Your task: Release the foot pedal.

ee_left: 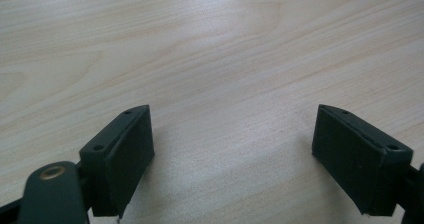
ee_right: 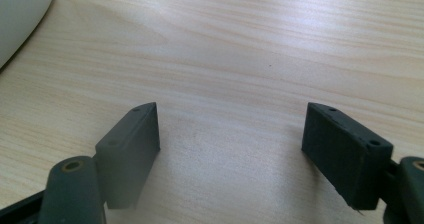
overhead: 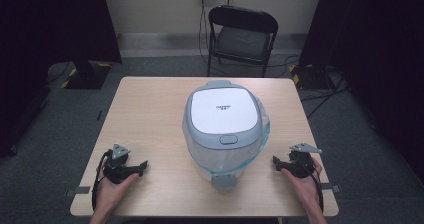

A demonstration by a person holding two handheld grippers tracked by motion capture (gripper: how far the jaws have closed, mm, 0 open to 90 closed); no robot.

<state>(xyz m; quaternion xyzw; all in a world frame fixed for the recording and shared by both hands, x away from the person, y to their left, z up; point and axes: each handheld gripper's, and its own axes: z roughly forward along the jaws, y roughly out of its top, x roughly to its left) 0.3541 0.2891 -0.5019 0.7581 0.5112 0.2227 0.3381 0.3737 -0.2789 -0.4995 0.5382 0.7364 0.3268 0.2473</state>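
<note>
A white and grey rice cooker with its lid down stands in the middle of the wooden table. My left gripper rests near the front left of the table, held by a hand, jaws pointing right toward the cooker. In the left gripper view its jaws stand wide apart over bare wood. My right gripper lies near the front right, jaws pointing left toward the cooker. Its jaws are wide apart with nothing between them, and the cooker's white side shows at the upper left.
A black folding chair stands behind the table's far edge. Cables run across the grey floor at the back right. Dark curtains hang on both sides. Bare wood lies left and right of the cooker.
</note>
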